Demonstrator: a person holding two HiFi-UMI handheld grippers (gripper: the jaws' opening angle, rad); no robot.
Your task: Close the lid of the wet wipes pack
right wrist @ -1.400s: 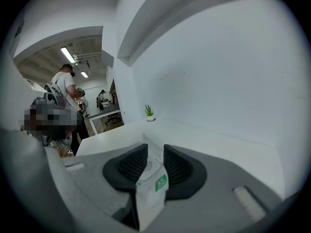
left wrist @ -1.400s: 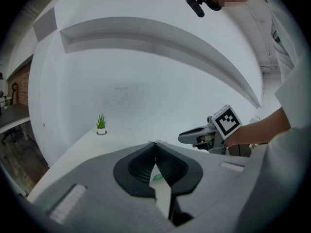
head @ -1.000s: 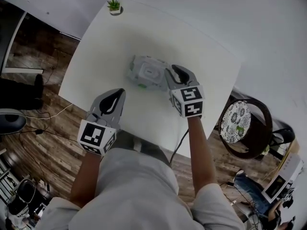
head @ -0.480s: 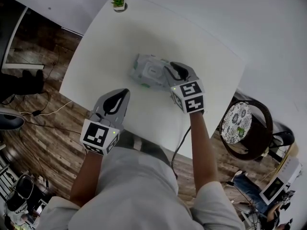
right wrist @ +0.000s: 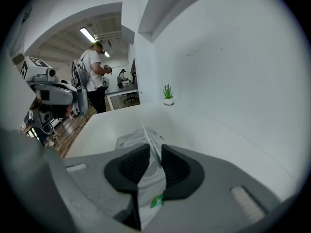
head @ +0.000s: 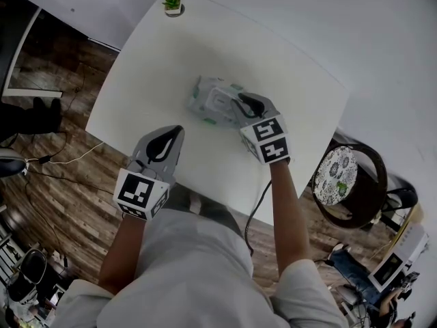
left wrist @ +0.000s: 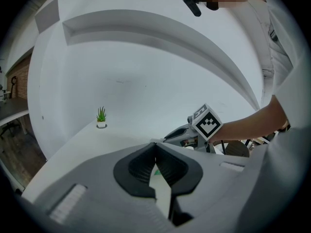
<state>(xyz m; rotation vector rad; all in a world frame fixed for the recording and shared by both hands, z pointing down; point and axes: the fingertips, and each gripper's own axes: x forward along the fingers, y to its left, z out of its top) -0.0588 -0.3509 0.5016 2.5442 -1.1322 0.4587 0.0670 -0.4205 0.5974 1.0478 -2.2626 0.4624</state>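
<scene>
The wet wipes pack (head: 213,102) lies flat in the middle of the white table (head: 157,60). Its thin lid (right wrist: 152,141) stands up on edge from the pack (right wrist: 127,141). My right gripper (head: 238,102) is over the pack's right end. Its jaws have just been closing, and the lid stands between them (right wrist: 155,152), close to the right pad, with a gap still showing on the left. My left gripper (head: 175,130) rests near the table's front edge, shut and empty, its tips meeting (left wrist: 155,144).
A small potted plant (head: 172,3) stands at the table's far corner. A round chair with a patterned cushion (head: 338,173) sits to the right of the table. Wooden floor with cables lies to the left. People stand far off in the room (right wrist: 95,76).
My right gripper has shifted a little left over the pack and its jaws have narrowed around the raised lid. The left gripper has stayed in place.
</scene>
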